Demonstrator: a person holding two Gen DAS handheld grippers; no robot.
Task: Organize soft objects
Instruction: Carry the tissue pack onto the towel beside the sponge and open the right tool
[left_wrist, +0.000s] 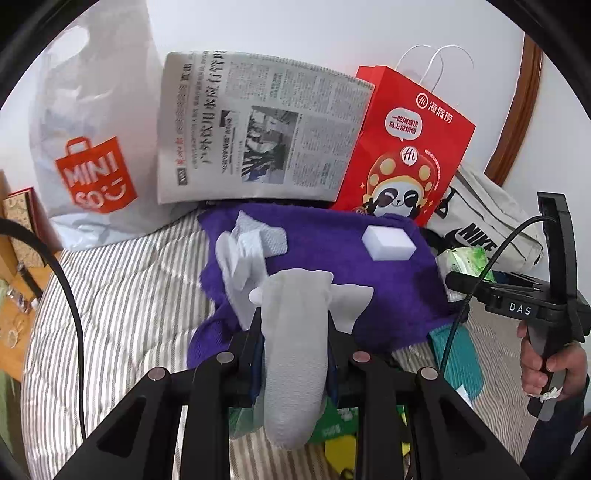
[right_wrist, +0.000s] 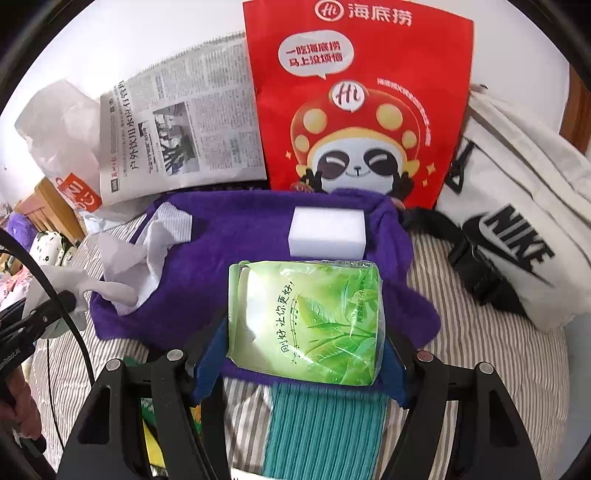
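A purple towel (left_wrist: 388, 291) (right_wrist: 236, 236) lies spread on the striped bed. On it sit a white sponge block (left_wrist: 388, 242) (right_wrist: 327, 230) and crumpled white paper towels (left_wrist: 245, 251) (right_wrist: 147, 254). My left gripper (left_wrist: 293, 317) is shut on a white sock-like cloth (left_wrist: 295, 354), held above the towel's near edge. My right gripper (right_wrist: 306, 332) is shut on a green tissue pack (right_wrist: 306, 321), held over the towel just in front of the sponge; the pack also shows in the left wrist view (left_wrist: 465, 262).
Against the wall stand a Miniso plastic bag (left_wrist: 92, 147), a newspaper (left_wrist: 258, 133) (right_wrist: 177, 122) and a red paper bag (left_wrist: 406, 140) (right_wrist: 354, 96). A white Nike bag (right_wrist: 517, 221) lies right. A teal knit cloth (right_wrist: 325, 432) lies near me. A wooden table (left_wrist: 14, 280) is left.
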